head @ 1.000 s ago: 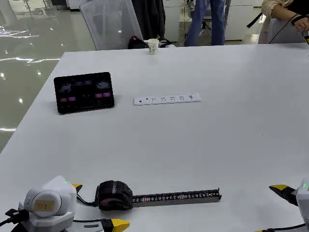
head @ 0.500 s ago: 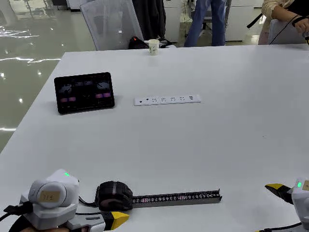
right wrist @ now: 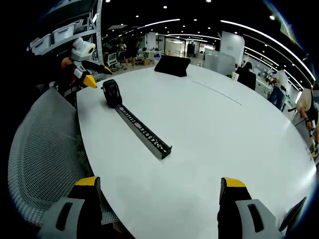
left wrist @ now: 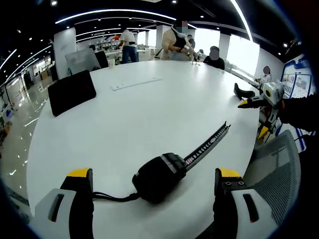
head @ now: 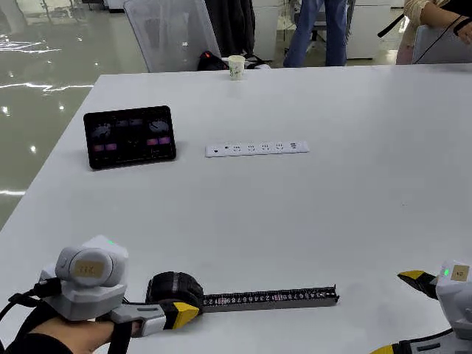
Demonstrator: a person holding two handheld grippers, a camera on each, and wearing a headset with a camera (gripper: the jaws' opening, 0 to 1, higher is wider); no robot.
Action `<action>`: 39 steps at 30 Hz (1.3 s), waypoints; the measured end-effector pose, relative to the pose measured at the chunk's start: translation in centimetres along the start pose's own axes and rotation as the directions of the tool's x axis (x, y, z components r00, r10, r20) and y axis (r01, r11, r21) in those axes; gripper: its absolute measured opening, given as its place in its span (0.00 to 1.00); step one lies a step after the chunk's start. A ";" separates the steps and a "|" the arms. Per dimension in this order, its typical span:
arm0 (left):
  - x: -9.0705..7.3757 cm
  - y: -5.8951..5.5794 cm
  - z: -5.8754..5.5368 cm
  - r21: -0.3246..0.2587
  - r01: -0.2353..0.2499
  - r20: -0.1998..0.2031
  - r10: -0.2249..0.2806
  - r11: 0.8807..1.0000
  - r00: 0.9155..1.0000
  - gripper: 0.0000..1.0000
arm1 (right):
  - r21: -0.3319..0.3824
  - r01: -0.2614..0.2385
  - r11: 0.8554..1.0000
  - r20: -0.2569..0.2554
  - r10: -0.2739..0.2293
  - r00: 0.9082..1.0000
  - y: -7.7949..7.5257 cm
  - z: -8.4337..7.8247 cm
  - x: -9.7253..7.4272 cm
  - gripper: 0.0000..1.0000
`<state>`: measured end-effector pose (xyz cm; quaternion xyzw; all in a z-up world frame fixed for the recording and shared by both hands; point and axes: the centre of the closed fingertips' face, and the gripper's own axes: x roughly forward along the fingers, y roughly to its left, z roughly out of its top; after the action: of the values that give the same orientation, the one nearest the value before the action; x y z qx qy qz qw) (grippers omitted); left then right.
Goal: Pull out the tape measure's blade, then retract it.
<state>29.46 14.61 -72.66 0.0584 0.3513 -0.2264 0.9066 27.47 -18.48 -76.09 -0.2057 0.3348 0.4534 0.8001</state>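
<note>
A black tape measure [head: 175,288] lies near the table's front edge, with its blade [head: 273,298] pulled out to the right and flat on the white table [head: 295,214]. My left gripper [head: 164,299] is open, one jaw on each side of the case and not touching it. In the left gripper view the case [left wrist: 158,177] sits between the jaws of the left gripper [left wrist: 154,173]. My right gripper [head: 396,313] is open, to the right of the blade's tip and apart from it. In the right gripper view the blade's hook end [right wrist: 164,149] lies ahead of the right gripper [right wrist: 159,183].
A dark tablet [head: 130,137] stands at the left. A white power strip [head: 256,149] lies mid-table, and a paper cup [head: 235,68] is at the far edge. Chairs and people are beyond the table. A mesh chair [right wrist: 45,164] is close to the front edge.
My left gripper has moved forward, so its jaws now stand on either side of the tape measure's case. The right gripper has shifted slightly. The tape measure has not moved.
</note>
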 end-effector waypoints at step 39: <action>2.4 -1.7 1.0 -0.199 -0.142 0.106 0.165 0.970 0.981 0.99 | -0.279 -0.208 0.937 -0.155 0.169 0.973 -1.5 4.5 3.9 0.99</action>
<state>30.88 11.91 -73.46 -0.0157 0.3097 -0.1239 0.9426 31.73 -14.11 -75.76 -0.3178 0.3325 0.5586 0.6902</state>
